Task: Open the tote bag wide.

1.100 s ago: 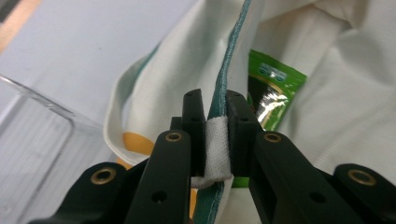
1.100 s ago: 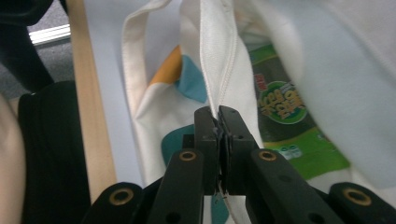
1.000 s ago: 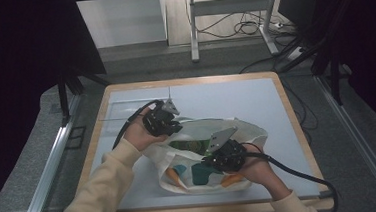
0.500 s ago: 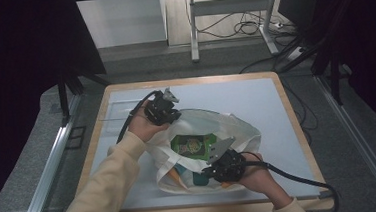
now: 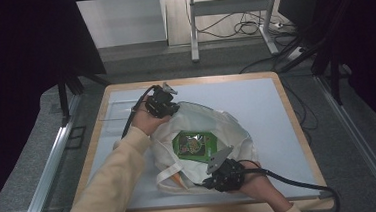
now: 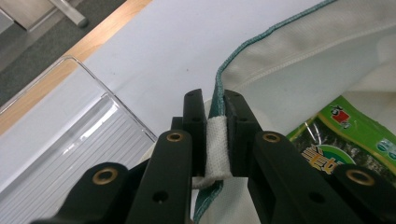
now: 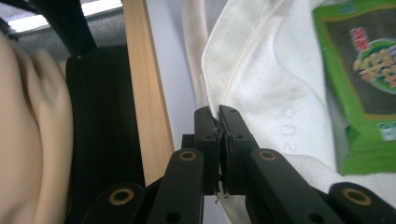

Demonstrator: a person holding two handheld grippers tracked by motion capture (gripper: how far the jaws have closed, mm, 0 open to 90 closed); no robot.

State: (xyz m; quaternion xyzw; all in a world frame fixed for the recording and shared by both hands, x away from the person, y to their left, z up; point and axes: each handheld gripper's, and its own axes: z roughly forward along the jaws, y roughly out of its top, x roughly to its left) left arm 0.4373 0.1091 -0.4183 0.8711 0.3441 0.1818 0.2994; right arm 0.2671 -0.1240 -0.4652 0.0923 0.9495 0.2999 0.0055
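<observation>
Pulled wider since before, tote bag (image 5: pixel 230 128) shows green packet (image 5: pixel 194 143) inside.

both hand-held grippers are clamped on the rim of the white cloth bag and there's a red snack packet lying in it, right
Not quite: the snack packet is green, not red, as the high view shows. The rest holds: the left hand-held gripper and the right hand-held gripper are each clamped on the rim of the white cloth bag.

I read the high view as fixed above the near edge, looking forward and down over the whole wood-rimmed pale-blue bench (image 5: pixel 255 94). Each gripper view rides close behind its own fingers, near the cloth. All three share the white fabric tote bag (image 5: pixel 238 132) and green snack packet (image 5: pixel 194 143).
</observation>
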